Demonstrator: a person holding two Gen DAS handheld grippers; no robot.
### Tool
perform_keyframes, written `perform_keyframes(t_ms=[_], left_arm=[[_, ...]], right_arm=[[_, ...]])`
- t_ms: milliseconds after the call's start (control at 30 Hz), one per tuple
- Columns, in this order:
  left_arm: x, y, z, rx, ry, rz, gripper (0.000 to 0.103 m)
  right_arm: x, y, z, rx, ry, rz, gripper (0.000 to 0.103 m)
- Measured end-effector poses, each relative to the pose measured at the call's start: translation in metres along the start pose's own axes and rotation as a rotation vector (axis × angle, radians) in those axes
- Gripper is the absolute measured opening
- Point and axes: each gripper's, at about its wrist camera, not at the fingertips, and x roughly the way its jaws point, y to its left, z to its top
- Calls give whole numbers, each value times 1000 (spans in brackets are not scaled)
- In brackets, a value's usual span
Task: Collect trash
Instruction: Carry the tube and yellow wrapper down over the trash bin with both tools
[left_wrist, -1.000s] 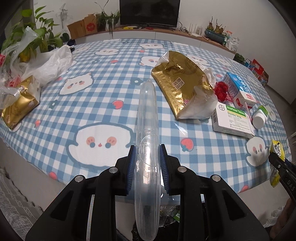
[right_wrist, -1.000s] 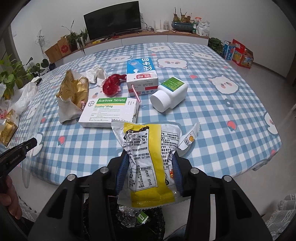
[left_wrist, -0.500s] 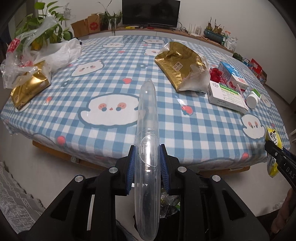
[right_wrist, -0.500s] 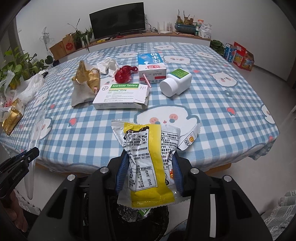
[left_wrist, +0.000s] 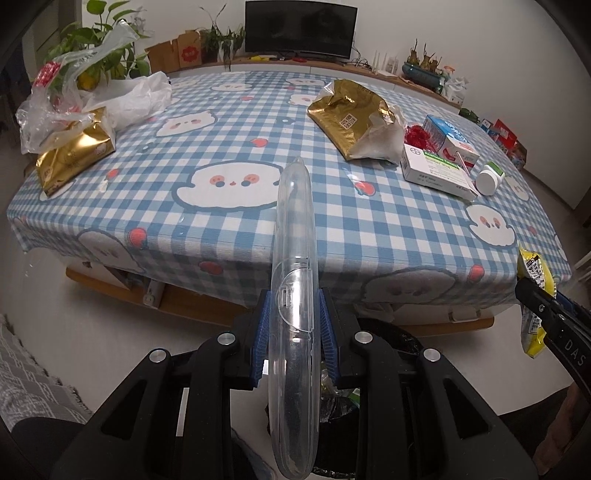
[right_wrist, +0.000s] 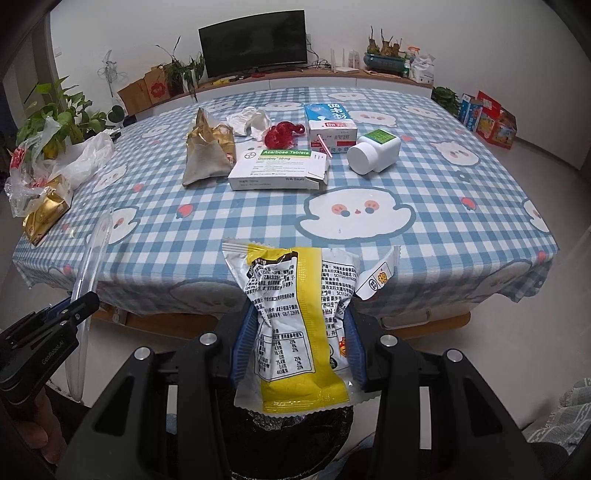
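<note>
My left gripper (left_wrist: 293, 332) is shut on a long clear plastic case (left_wrist: 293, 258), held edge-on off the table's front edge; it also shows in the right wrist view (right_wrist: 88, 266). My right gripper (right_wrist: 295, 343) is shut on a yellow and white snack wrapper (right_wrist: 299, 317), also seen in the left wrist view (left_wrist: 533, 295). Both are held above a bin with a black liner (right_wrist: 291, 443), (left_wrist: 388, 336) on the floor below the grippers.
The blue checked table (right_wrist: 443, 206) carries a gold bag (left_wrist: 351, 118), a medicine box (right_wrist: 280, 168), a milk carton (right_wrist: 330, 125), a white bottle (right_wrist: 375, 153), red wrapping (right_wrist: 280, 134), crumpled tissue (right_wrist: 249, 120) and plastic bags (left_wrist: 74, 110) at the left.
Both grippers have pulled back from the table and dropped lower, each still holding its item. The table's front edge and the floor now show ahead of them.
</note>
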Motion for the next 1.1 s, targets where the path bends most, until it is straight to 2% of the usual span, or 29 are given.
perform_keyframes(t_ms=[300,467,933,1100], left_arm=[[-4,13,-29,-8,-23,11,25],[5,20,-50,-19,30,23,25],[21,13,-82,-19,102,6,25],[33,9,-91,1,123,25,25]], right_arm=[[-4,10,-30,-19,11,7,41],[0,12,-45,-33,27,-2,41],[36,16,-74,-67,109,-6,41],[52,19,-80,-80,136,2,42]])
